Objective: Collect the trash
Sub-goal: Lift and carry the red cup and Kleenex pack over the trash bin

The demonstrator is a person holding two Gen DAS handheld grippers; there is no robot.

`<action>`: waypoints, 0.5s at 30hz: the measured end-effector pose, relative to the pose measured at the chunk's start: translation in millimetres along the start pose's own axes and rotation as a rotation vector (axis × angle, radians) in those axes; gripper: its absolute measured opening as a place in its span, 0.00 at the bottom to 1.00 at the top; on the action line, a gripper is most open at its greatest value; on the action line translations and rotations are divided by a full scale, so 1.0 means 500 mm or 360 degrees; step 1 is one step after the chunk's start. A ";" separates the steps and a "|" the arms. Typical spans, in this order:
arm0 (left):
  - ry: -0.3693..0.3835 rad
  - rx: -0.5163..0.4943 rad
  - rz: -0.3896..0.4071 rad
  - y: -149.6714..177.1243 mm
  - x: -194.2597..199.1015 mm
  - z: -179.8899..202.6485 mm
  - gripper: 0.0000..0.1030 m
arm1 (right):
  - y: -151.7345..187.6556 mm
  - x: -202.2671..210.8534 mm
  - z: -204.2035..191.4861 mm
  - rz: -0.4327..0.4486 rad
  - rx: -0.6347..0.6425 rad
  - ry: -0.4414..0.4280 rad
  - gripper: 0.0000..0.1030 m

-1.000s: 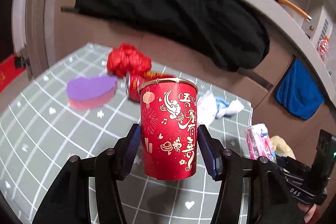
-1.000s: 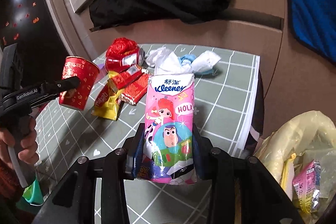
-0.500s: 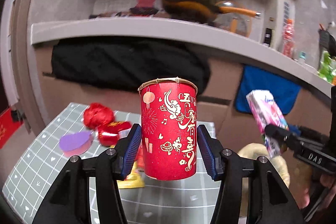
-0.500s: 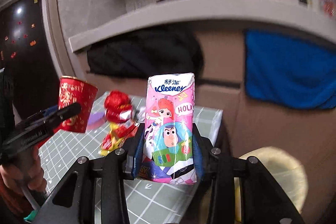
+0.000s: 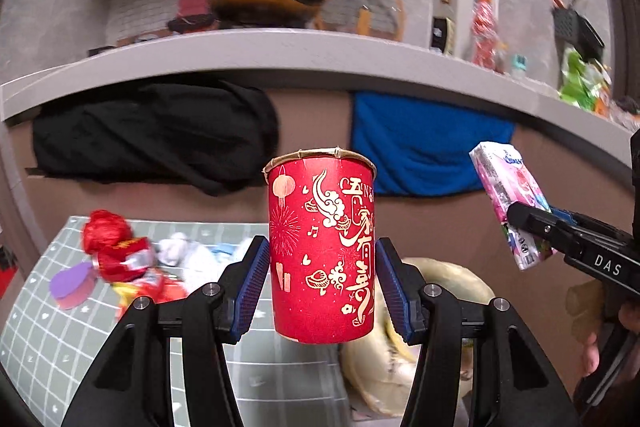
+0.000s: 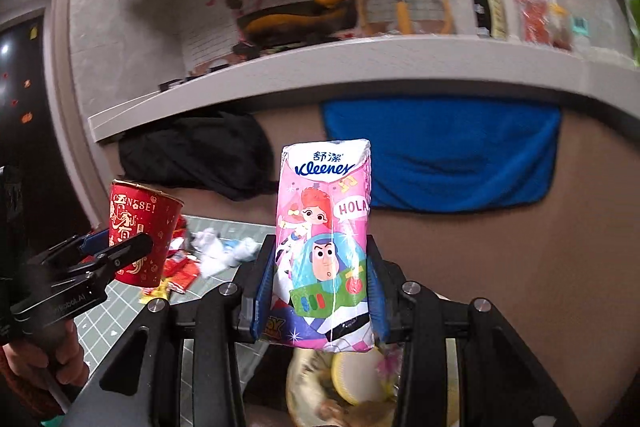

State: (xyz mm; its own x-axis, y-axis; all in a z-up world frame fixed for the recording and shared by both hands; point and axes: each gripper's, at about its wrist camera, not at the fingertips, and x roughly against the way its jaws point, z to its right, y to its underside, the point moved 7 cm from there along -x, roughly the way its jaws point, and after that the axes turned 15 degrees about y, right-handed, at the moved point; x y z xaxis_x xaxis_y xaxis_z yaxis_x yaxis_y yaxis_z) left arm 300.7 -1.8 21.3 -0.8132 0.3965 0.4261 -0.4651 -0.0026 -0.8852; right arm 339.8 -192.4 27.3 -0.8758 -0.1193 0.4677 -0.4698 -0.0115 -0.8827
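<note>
My left gripper [image 5: 322, 279] is shut on a red paper cup [image 5: 322, 247] with gold print, held upright in the air. The same cup [image 6: 140, 235] appears at the left of the right wrist view, above the table edge. My right gripper [image 6: 322, 291] is shut on a pink Kleenex tissue pack [image 6: 326, 243] with cartoon figures, also upright; that pack [image 5: 510, 211] shows at the right of the left wrist view. Below both grippers lies a pale yellow trash bag [image 5: 384, 359], its open mouth [image 6: 352, 379] with wrappers inside it.
A green grid-patterned table [image 5: 36, 343] holds a red crumpled bag [image 5: 104, 231], red wrappers [image 5: 156, 287], white tissues [image 6: 216, 255] and a purple heart sponge [image 5: 70, 285]. Behind are a brown cabinet front with a black cloth [image 5: 160, 135], a blue towel [image 5: 424, 147] and a grey counter [image 5: 320, 55].
Both grippers have risen and swung right, off the table and over the yellow bag. Each keeps its hold; the cup and tissue pack came along.
</note>
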 end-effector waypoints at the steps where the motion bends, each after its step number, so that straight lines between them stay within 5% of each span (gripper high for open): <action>1: 0.0020 -0.0003 -0.0026 0.003 -0.022 0.013 0.53 | 0.005 -0.006 0.006 -0.0010 -0.0007 0.0006 0.36; 15: 0.0207 0.0078 -0.0312 0.108 -0.208 0.060 0.53 | 0.095 -0.088 0.116 -0.0187 -0.0047 0.0154 0.36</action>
State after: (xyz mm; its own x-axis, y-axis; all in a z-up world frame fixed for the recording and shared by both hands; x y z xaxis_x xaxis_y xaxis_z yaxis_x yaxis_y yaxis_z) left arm 349.5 -70.9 -65.2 -0.6550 0.5090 0.5585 -0.6288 0.0426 -0.7764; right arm 362.6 -245.3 -38.1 -0.8206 -0.0223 0.5710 -0.5713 0.0098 -0.8207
